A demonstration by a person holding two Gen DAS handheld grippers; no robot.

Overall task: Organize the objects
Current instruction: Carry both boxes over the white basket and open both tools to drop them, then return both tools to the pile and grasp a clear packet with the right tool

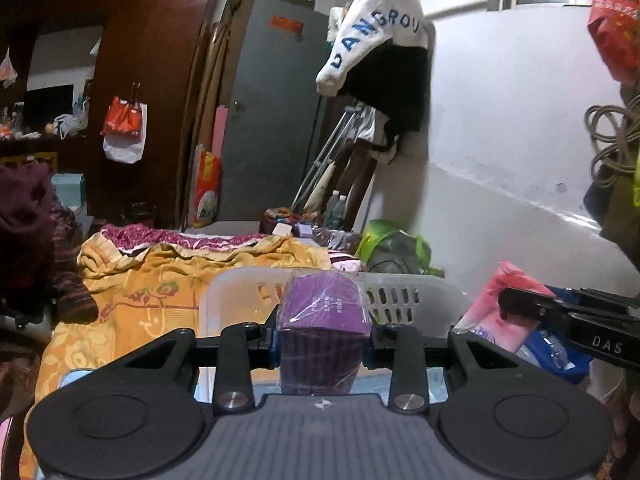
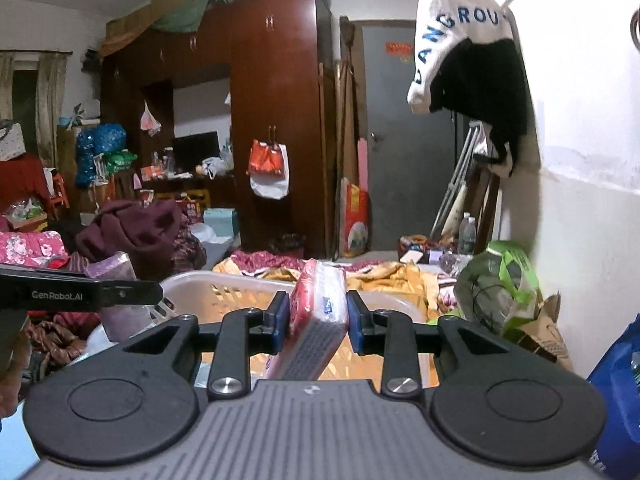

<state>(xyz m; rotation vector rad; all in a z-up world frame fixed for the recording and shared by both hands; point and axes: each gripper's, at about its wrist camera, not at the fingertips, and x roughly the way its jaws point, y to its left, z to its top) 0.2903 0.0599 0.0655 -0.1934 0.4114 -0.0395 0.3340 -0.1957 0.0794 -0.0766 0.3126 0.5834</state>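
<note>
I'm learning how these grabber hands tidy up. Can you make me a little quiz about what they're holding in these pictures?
1. True or false: the left gripper is shut on a purple wrapped pack.
2. What does the right gripper have between its pads? A) a green bag B) a red and white pack C) a bottle
3. Fill the gap: just beyond both grippers stands a pale plastic ____ with slotted walls.

Key:
1. True.
2. B, the red and white pack, tilted between the blue pads.
3. Basket.
</note>
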